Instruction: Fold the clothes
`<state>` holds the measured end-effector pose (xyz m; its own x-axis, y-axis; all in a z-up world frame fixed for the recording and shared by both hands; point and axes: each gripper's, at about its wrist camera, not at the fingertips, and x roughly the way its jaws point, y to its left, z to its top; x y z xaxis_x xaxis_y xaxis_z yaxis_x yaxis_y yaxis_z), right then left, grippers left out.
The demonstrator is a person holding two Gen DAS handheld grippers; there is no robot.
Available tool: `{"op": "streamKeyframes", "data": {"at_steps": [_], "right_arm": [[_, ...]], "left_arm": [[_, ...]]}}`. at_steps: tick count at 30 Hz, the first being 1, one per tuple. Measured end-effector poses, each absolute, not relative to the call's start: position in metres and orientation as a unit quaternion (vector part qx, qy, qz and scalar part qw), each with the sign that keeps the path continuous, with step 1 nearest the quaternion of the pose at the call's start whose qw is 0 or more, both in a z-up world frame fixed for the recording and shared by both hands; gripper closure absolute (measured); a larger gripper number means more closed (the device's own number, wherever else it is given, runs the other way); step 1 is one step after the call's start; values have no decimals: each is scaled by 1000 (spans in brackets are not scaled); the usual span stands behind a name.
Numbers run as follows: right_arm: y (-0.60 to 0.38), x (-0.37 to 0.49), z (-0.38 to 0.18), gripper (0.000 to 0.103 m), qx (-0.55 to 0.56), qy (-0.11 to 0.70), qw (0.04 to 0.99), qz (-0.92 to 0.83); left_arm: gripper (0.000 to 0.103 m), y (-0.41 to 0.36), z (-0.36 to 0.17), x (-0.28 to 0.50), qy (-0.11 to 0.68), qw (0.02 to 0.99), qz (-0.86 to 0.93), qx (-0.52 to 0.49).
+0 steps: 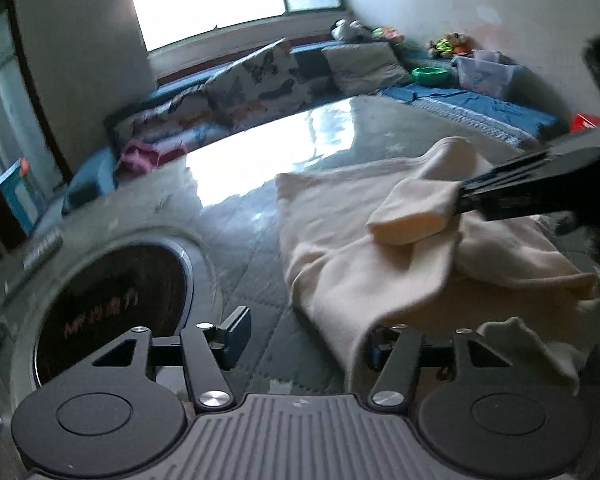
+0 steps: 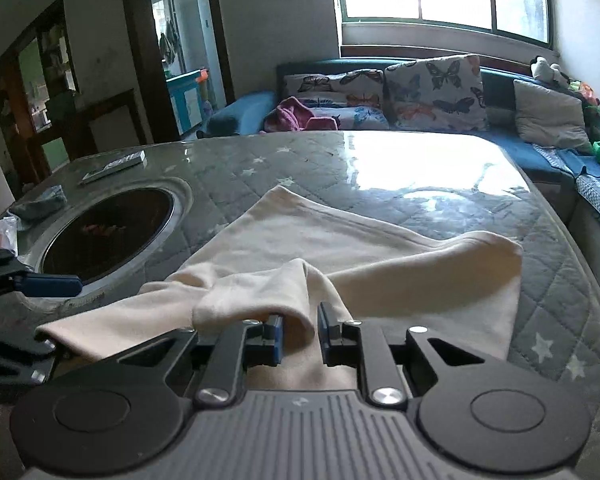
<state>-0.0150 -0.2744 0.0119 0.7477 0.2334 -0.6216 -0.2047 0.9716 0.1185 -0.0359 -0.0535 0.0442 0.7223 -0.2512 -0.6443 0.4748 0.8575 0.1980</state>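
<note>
A cream garment (image 1: 352, 256) lies partly folded on the glass-topped table (image 1: 240, 216); it also shows in the right wrist view (image 2: 300, 240). My left gripper (image 1: 304, 336) is open above the table, its right finger at the garment's near edge, nothing between its jaws. My right gripper (image 2: 299, 334) is closed most of the way on a bunched fold of the garment, lifted a little. In the left wrist view the right gripper (image 1: 460, 196) comes in from the right, pinching that fold.
A round dark inset cooktop (image 1: 112, 304) sits in the table's left part (image 2: 104, 232). A remote (image 2: 114, 166) lies at the table's far left. A blue sofa with butterfly cushions (image 2: 432, 92) runs behind and to the right of the table.
</note>
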Motion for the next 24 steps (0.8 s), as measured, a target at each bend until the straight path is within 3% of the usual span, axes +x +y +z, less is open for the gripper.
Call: {"op": "streamKeyframes", "data": {"at_steps": [2,9,14,21,23,24], "right_arm": [[-280,-19,17,97,32,321,940,110],[-325,-60,58,98,22,256,965,44],[-371,-93,69,98,27,257,966,-28],[-377,-109,48,91,58,295,954,4],[-372,-103,43,76,73,299,951,27],[-370,-99,40,72,81,301,949,41]], "left_arm": [[43,-60,47,-40,304,911,-206,188],[43,-79,53,-48,272,907,-238,217],[43,-98,50,-51,248,898,-265,248],[43,-135,31,-43,239,877,-292,298],[48,-139,26,-37,249,873,-297,295],[58,-140,25,-35,255,872,-297,293]]}}
